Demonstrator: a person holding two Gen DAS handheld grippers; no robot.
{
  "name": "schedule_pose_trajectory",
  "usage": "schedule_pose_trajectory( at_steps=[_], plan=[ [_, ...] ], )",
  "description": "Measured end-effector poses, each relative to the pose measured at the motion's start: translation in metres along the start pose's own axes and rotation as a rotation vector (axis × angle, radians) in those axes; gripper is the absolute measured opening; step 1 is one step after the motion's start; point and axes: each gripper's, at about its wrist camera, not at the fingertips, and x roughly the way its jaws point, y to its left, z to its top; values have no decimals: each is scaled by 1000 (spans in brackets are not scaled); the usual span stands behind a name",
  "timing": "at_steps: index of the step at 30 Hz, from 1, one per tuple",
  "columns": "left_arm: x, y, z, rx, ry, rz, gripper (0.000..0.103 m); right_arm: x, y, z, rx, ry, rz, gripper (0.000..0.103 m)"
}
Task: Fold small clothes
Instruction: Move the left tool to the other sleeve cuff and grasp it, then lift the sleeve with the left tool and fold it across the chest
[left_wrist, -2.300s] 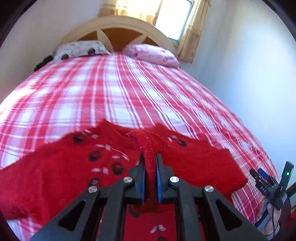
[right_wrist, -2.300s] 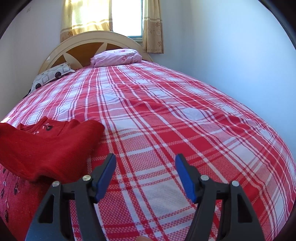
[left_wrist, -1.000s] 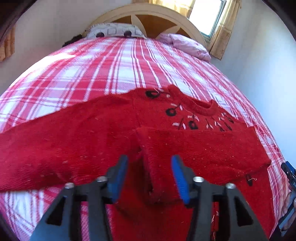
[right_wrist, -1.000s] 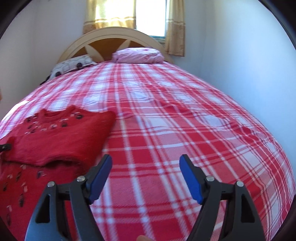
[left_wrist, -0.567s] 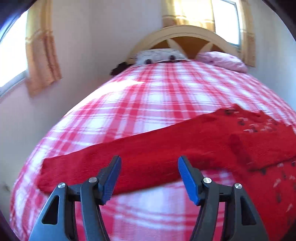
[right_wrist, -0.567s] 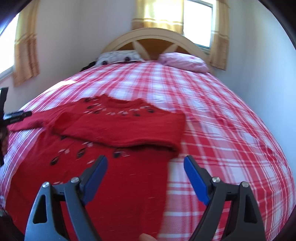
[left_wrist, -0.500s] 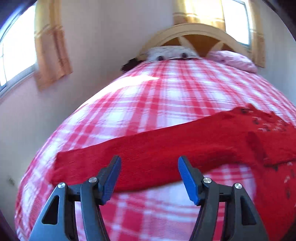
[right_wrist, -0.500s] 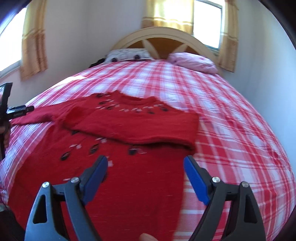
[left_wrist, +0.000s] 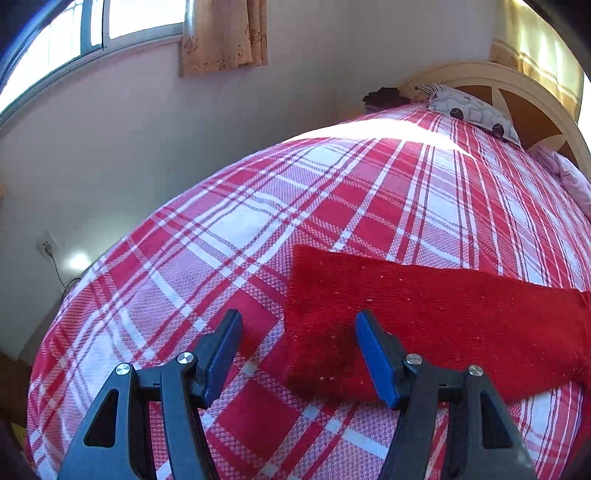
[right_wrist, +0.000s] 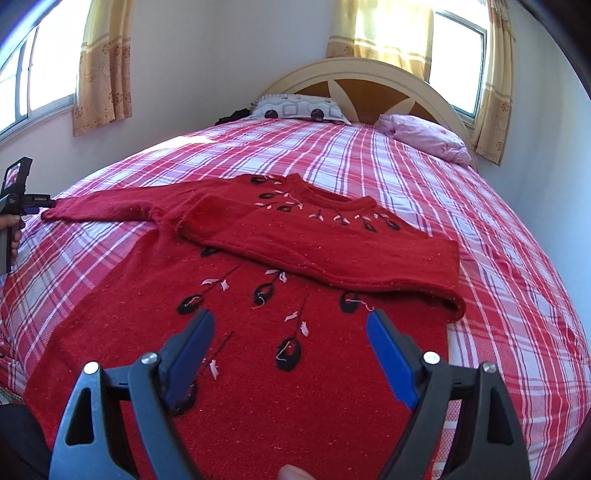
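Sweater (right_wrist: 295, 350) under right tongs (right_wrist: 290, 343), sleeve cuff (left_wrist: 325, 332) between left tongs (left_wrist: 295, 341)

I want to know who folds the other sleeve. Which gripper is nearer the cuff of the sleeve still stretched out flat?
Left. The left gripper hangs open right over the outstretched sleeve's cuff. The right gripper hovers open above the red sweater body, well away from that cuff.
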Motion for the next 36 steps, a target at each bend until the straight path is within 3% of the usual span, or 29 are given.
schedule_pose_trajectory(
  at_steps=[6, 8, 9, 11, 14, 23, 25, 26, 29, 36],
  plan=[
    [4, -9, 1, 9, -10, -37, 64, 0, 2, -2, -6, 5, -2, 87],
    [6, -8, 3, 3, -5, -41, 51, 0, 3, -2, -3, 6, 0, 87],
    [6, -7, 3, -1, -4, -48, 51, 0, 3, -2, -2, 7, 1, 87],
    [8, -6, 6, -2, -4, -62, 34, 1, 4, -3, 4, 7, 3, 87],
    [7, -8, 7, 9, -4, -82, 21, 0, 5, -4, 6, 6, 6, 87],
    [11, -14, 7, 13, -23, -45, 22, 2, -1, -8, 21, 19, -5, 87],
    [11, -14, 7, 19, -20, -58, 21, 2, -2, -8, 22, 20, -4, 87],
    [12, -13, 7, 23, -18, -69, 15, 2, -1, -8, 22, 20, -3, 87],
    [11, -12, 9, 20, -14, -98, 10, 2, -1, -8, 21, 19, -1, 87],
    [-7, -8, 11, -61, -17, -190, 9, 3, -1, -7, 17, 21, -3, 87]
  ],
)
